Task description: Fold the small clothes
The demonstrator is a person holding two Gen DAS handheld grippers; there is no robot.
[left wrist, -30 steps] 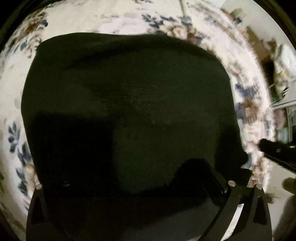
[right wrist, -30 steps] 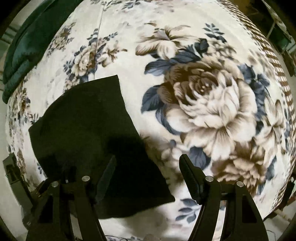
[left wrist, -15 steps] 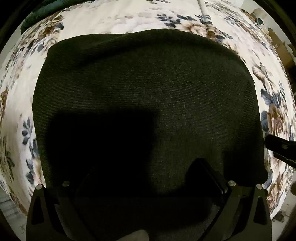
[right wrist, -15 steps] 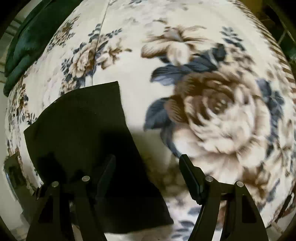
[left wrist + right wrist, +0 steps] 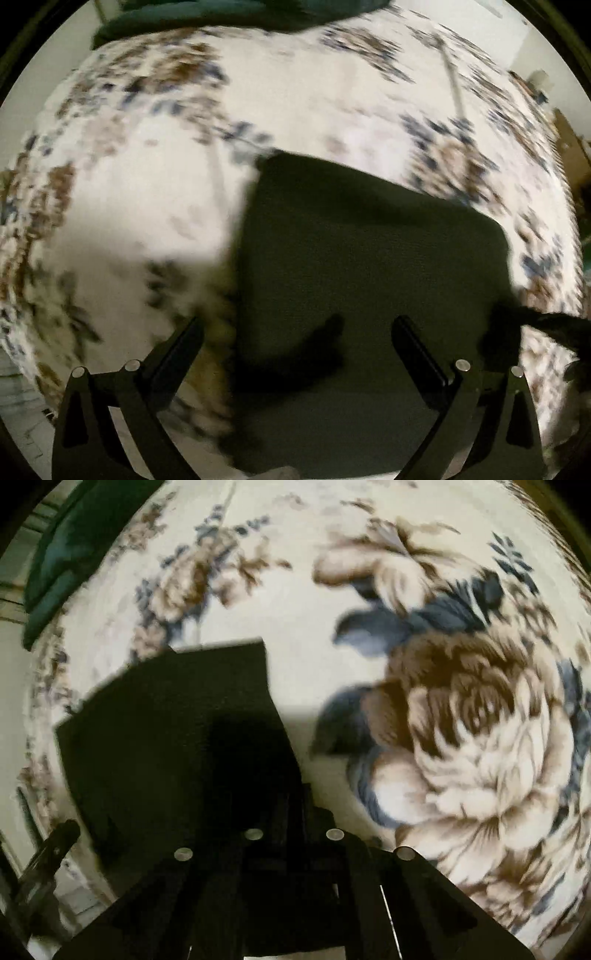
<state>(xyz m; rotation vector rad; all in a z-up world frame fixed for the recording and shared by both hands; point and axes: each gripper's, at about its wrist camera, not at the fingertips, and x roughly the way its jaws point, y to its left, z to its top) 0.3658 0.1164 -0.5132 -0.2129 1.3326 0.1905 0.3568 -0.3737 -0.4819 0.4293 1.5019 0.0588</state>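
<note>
A folded black cloth lies flat on the floral bedsheet. My left gripper is open and empty, held above the cloth's near left part; its right finger is over the cloth and its left finger over the sheet. In the right wrist view the cloth shows at lower left. My right gripper has its jaws together at the cloth's near right edge and looks shut on that edge; the contact is dark. The right gripper also shows at the right rim of the left wrist view.
A dark green blanket lies bunched at the far edge of the bed, also seen in the left wrist view. The left gripper shows at the lower left of the right wrist view. Room clutter shows past the bed's right edge.
My left gripper has opened, let go of the cloth and pulled back and to the left. My right gripper has closed at the cloth's right edge. Both views are motion-blurred.
</note>
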